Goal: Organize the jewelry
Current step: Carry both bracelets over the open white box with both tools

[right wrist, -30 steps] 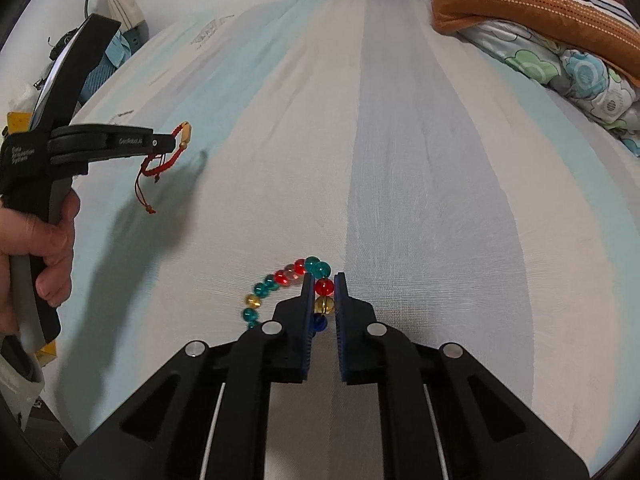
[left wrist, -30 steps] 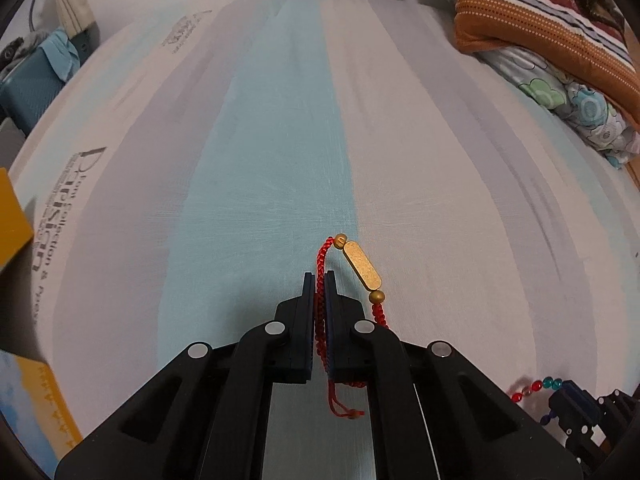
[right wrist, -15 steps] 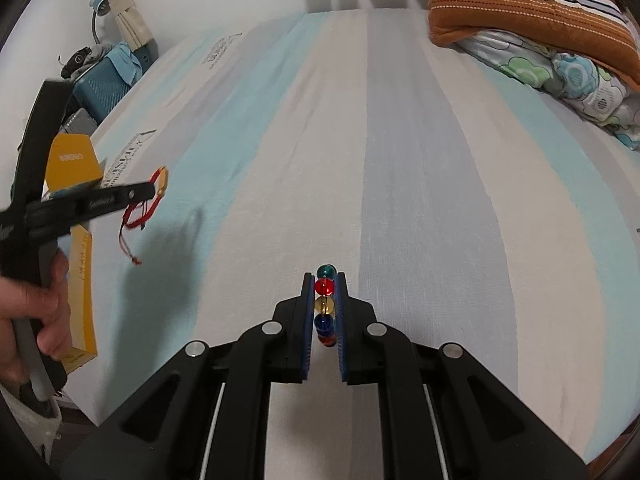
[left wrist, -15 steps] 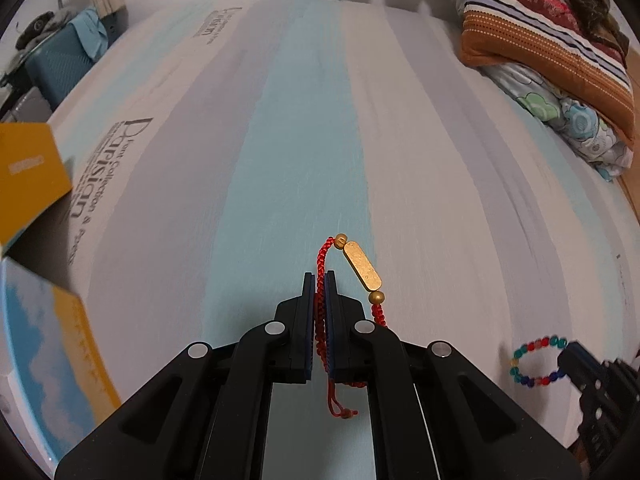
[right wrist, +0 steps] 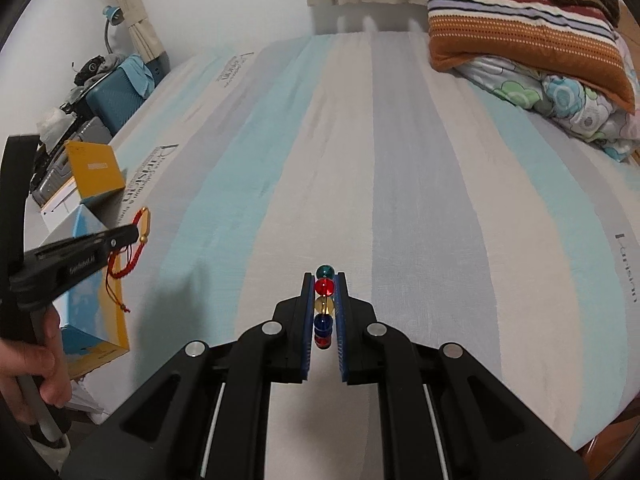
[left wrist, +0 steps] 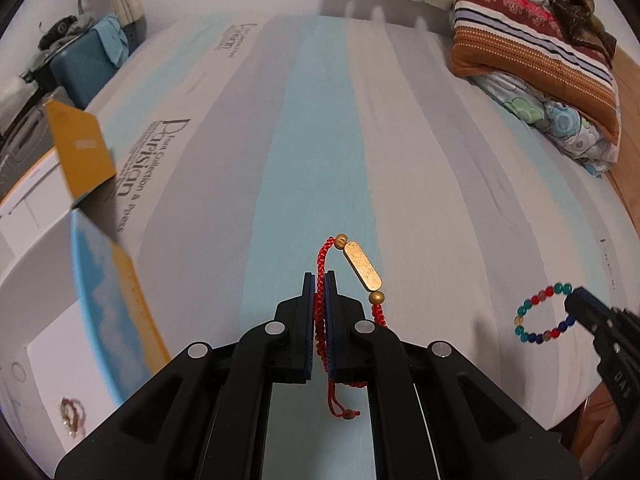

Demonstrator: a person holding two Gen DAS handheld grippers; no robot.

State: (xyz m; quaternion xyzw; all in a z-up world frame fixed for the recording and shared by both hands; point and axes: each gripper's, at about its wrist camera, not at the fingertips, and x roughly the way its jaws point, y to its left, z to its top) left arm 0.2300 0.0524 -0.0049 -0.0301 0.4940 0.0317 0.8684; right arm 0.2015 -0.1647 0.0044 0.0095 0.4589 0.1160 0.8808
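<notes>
Mattress print (left wrist: pixel 154 168): "Parisian".
Left gripper (left wrist: pixel 320 280): clamped on red cord bracelet (left wrist: pixel 362 266).
Right gripper (right wrist: pixel 325 280): clamped on bead bracelet (right wrist: pixel 324 286).
Left view only: box (left wrist: pixel 52 344) holding small jewelry, possibly bracelets.

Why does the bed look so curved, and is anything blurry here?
Both views bend the bed through a fisheye lens. In the left view, the box at the edge is smeared by blur. In the right view, the bead bracelet is sharp.

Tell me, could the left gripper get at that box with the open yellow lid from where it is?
Probably yes. The left gripper, shut on the red bracelet, hangs beside the box at the bed edge, with nothing visibly between them.
</notes>
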